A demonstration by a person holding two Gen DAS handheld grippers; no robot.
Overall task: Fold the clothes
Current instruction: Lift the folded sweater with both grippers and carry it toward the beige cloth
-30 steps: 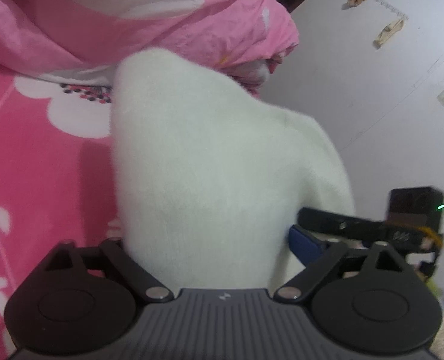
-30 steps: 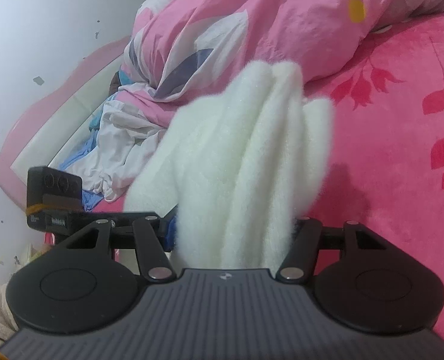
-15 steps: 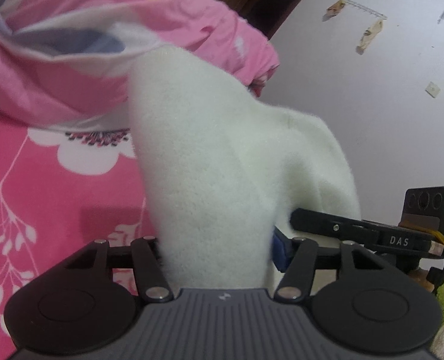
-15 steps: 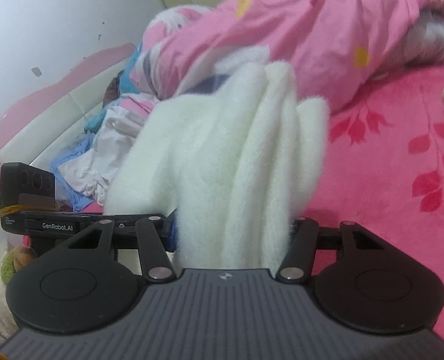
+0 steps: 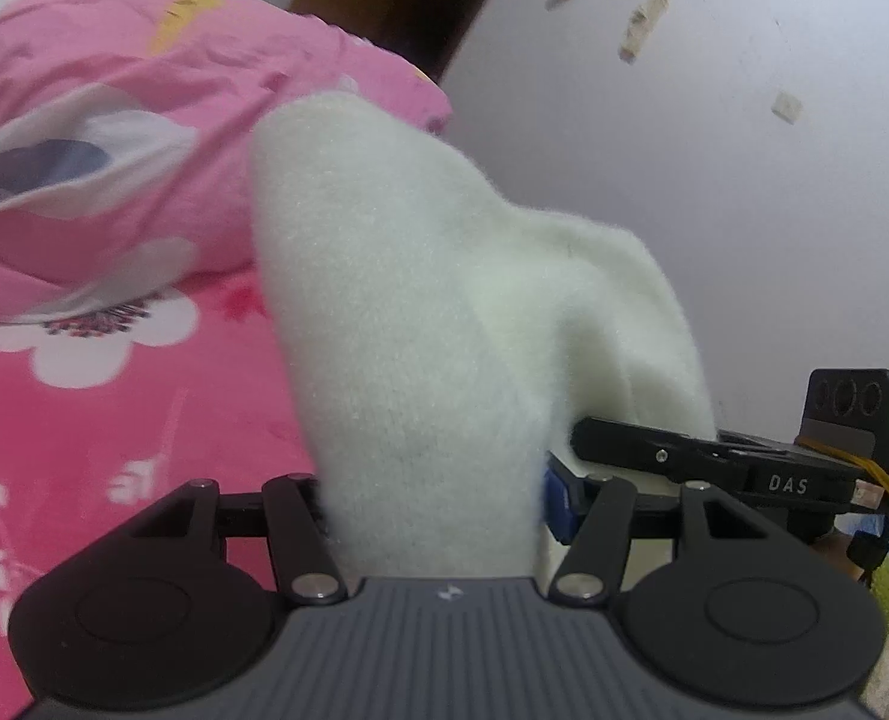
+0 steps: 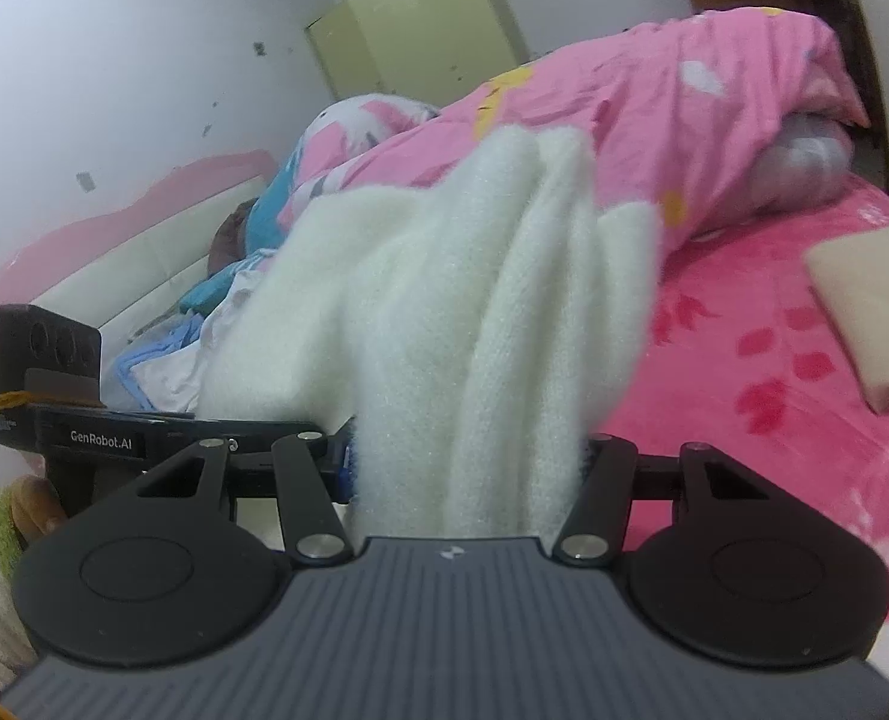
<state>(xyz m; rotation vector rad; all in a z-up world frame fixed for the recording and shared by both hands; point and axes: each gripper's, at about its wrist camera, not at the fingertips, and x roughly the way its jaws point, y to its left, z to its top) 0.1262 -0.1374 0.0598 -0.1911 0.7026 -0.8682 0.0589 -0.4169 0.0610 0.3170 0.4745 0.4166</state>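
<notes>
Two grippers' fingers [image 5: 555,495] deep in bunched, fuzzy white fleece [image 5: 420,324].

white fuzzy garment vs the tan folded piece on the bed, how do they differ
The white fuzzy garment is bunched and hanging in loose folds; the tan folded piece lies flat and squared off. The white one is clamped in the right claw and the left claw; the tan one rests untouched on the pink bedsheet. Both are pale, plain fabric.

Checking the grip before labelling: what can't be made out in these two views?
- Left gripper pads, left view: buried in the white garment.
- Right gripper pads, right view: the garment covers them.
- Garment's type and lower part: hidden behind both gripper bodies.
- Beige cloth: cut off by the right edge.
</notes>
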